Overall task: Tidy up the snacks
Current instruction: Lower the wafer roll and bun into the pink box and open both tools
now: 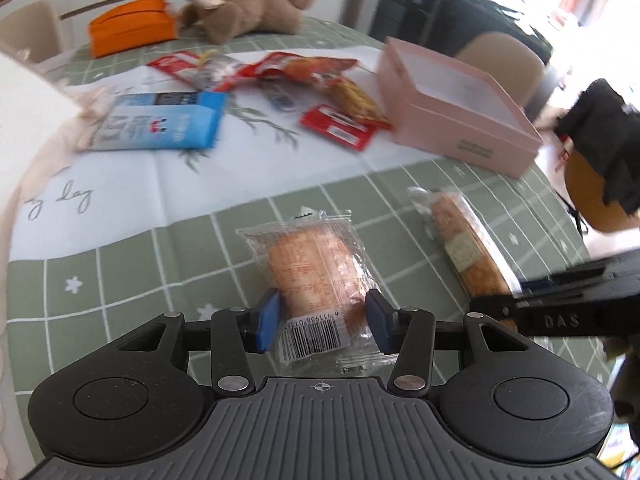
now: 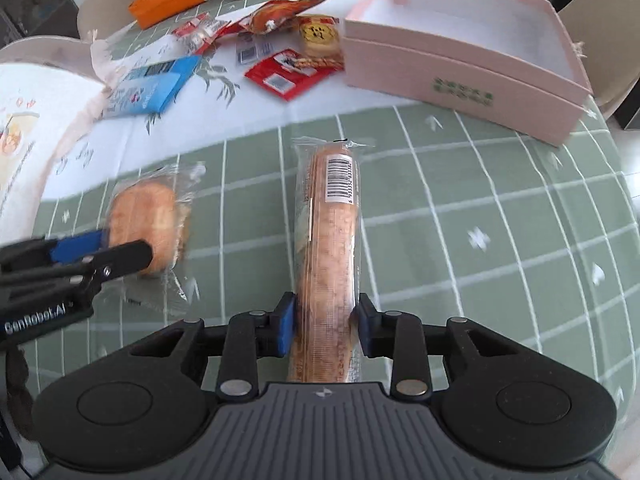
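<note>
A round bun in a clear wrapper (image 1: 312, 264) lies on the green checked tablecloth (image 1: 132, 272). My left gripper (image 1: 322, 322) stands around its near end, blue pads touching the wrapper on both sides. To its right lies a long bread stick in clear wrap (image 2: 328, 240), with my right gripper (image 2: 325, 328) shut on its near end. In the right wrist view the left gripper (image 2: 120, 248) sits at the bun (image 2: 144, 216). An open pink box (image 2: 440, 76) stands at the far right, with nothing visible inside.
Beyond lie a blue packet (image 1: 160, 124), red snack packets (image 1: 336, 126) and more wrapped snacks on a white cloth (image 1: 120, 200). An orange pouch (image 1: 128, 32) and a plush toy (image 1: 256, 8) lie at the back. Beige chairs (image 2: 604, 32) stand around the table.
</note>
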### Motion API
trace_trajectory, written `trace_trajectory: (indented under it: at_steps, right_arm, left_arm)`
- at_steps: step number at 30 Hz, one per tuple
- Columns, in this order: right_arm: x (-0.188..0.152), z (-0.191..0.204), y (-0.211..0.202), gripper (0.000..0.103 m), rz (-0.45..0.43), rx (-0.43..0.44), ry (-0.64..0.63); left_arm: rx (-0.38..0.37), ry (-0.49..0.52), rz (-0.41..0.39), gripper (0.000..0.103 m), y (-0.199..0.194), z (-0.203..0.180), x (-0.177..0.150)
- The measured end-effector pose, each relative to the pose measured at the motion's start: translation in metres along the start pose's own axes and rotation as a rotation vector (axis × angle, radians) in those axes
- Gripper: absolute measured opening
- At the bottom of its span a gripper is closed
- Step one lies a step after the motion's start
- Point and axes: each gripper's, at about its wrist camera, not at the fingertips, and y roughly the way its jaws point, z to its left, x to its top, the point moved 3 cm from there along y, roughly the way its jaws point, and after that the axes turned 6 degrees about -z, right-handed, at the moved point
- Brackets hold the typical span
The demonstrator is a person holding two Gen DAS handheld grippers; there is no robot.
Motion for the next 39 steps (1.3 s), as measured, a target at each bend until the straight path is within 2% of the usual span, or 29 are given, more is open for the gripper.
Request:
trace_trajectory:
  at_steps: [5,11,12,15,21,24,25,26,28,31,34,39]
  right_arm:
    - [0.011,-0.001,0.008,0.034,-0.060,-0.048,-0.009]
    - [0.033,0.002,0.025,0.044,-0.130,-0.104,-0.081]
    - [0.035,0.002,0.026,0.044,-0.124,-0.097,-0.080]
    - [0.034,-0.002,0.020,0.030,-0.109,-0.070,-0.071]
    - [0.022,-0.031,-0.008,0.029,-0.126,-0.048,-0.004]
    - [0.021,-0.052,-0.023,0.029,-0.145,-0.049,0.033]
    - [0.022,-0.059,-0.028,0.028,-0.155,-0.046,0.047]
    - [0.022,-0.065,-0.033,0.028,-0.167,-0.042,0.061]
    - [0.023,-0.076,-0.045,0.028,-0.198,-0.027,0.085]
    - [0.024,-0.096,-0.062,0.028,-0.234,-0.017,0.126]
    - [0.033,-0.109,-0.082,0.028,-0.278,0.002,0.143]
    - [0.080,-0.125,-0.139,0.028,-0.427,0.033,0.136]
  left_arm:
    - [0.010,0.017,0.015,0.052,0.000,-0.006,-0.003]
    - [0.023,0.009,0.031,0.059,0.005,-0.008,-0.002]
    - [0.024,0.010,0.032,0.059,0.006,-0.008,-0.002]
    - [0.025,-0.002,0.035,0.060,0.008,-0.008,-0.002]
    - [0.023,-0.015,0.034,0.058,0.015,-0.012,0.005]
    - [-0.030,-0.013,0.045,0.054,0.016,-0.018,0.006]
    - [-0.067,-0.026,0.040,0.049,0.015,-0.019,0.005]
    - [-0.096,-0.035,0.028,0.045,0.014,-0.022,0.006]
    - [-0.115,-0.029,0.001,0.043,0.011,-0.033,0.011]
    - [-0.149,-0.006,-0.065,0.042,0.000,-0.052,0.041]
    - [-0.175,0.034,-0.168,0.042,-0.019,-0.071,0.090]
    - [-0.274,0.077,-0.340,0.042,-0.057,-0.103,0.175]
